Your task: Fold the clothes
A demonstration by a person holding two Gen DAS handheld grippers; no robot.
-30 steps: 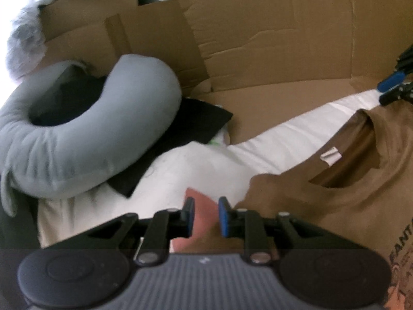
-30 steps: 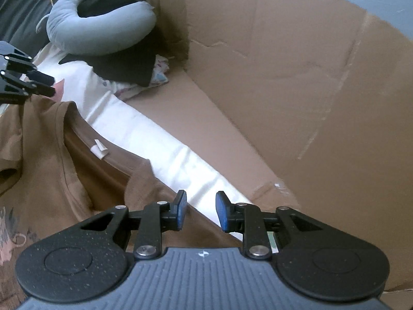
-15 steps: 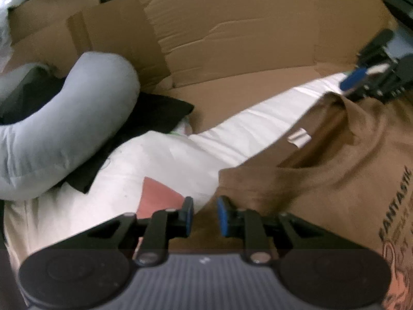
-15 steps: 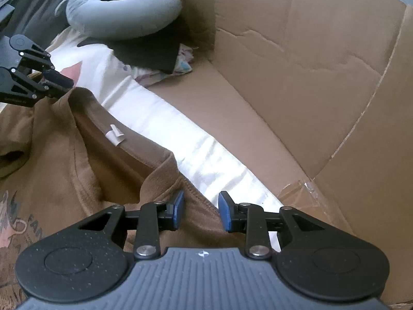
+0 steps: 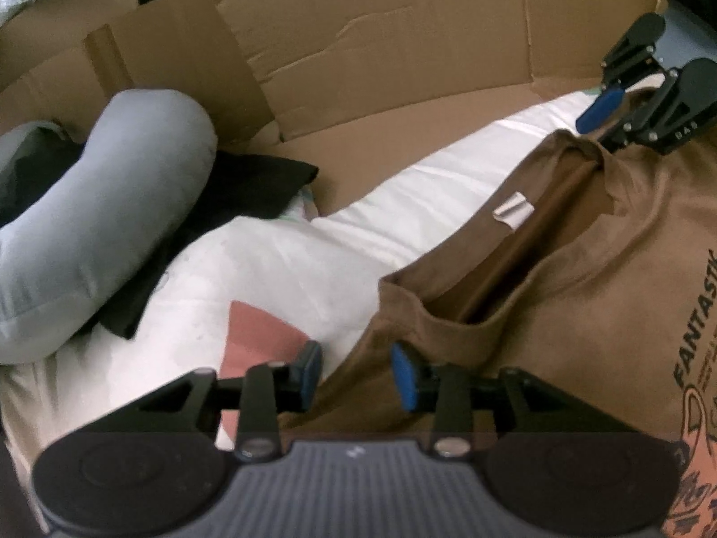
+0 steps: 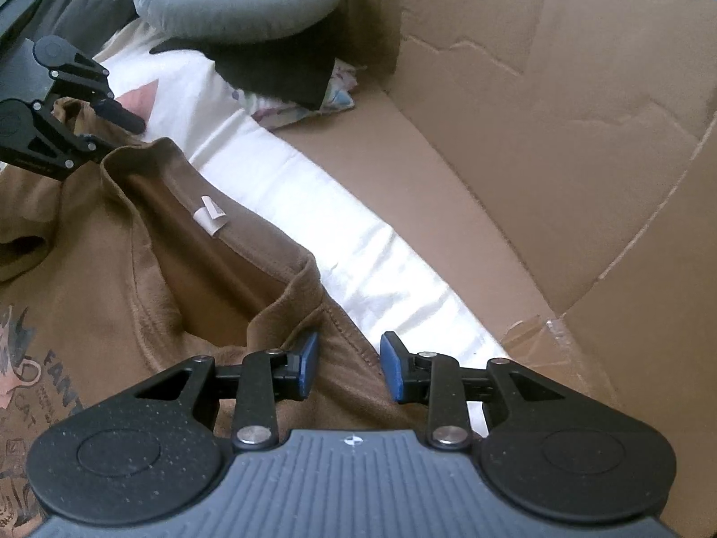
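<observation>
On white bedding (image 5: pixel 403 206), brown T-shirt (image 5: pixel 582 296) lies under left gripper (image 5: pixel 356 370).

Both wrist views look steeply down, close (sharing the shirt (image 5: pixel 560 296) collar).

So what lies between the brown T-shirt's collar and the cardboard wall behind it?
In both wrist views, a strip of white bedding runs between the brown T-shirt and the cardboard floor at the wall's foot; nothing else sits on that stretch.
</observation>
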